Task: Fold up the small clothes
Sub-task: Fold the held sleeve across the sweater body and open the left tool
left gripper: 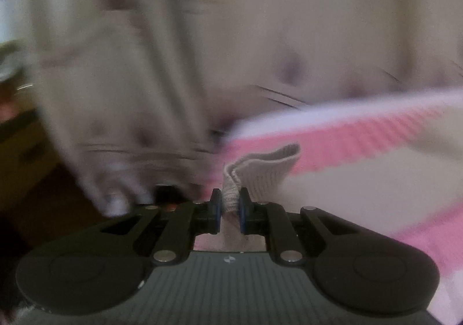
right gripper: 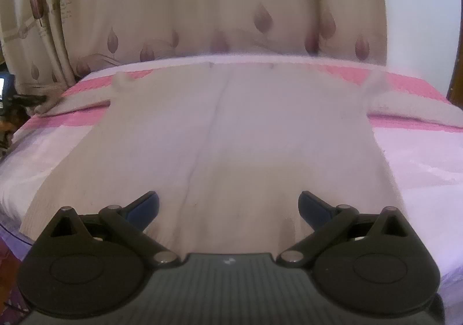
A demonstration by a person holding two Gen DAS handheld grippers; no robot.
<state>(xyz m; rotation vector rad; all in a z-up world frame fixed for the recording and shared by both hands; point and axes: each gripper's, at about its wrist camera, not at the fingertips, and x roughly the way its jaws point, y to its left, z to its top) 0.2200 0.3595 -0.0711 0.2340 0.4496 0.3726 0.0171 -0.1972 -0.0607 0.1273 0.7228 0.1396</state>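
Fingers of the left gripper (left gripper: 230, 205) pinch a beige ribbed knit sleeve cuff (left gripper: 262, 169) between them, right gripper (right gripper: 228, 209) spread wide above the flat beige garment (right gripper: 220, 134); carry the cuff inward smoothly, keeping the clamp firm.

The support surface is a bed (right gripper: 419, 151) covered in pink-and-white striped bedding. A pale knit garment (right gripper: 231, 137) lies flat at the bed's centre.
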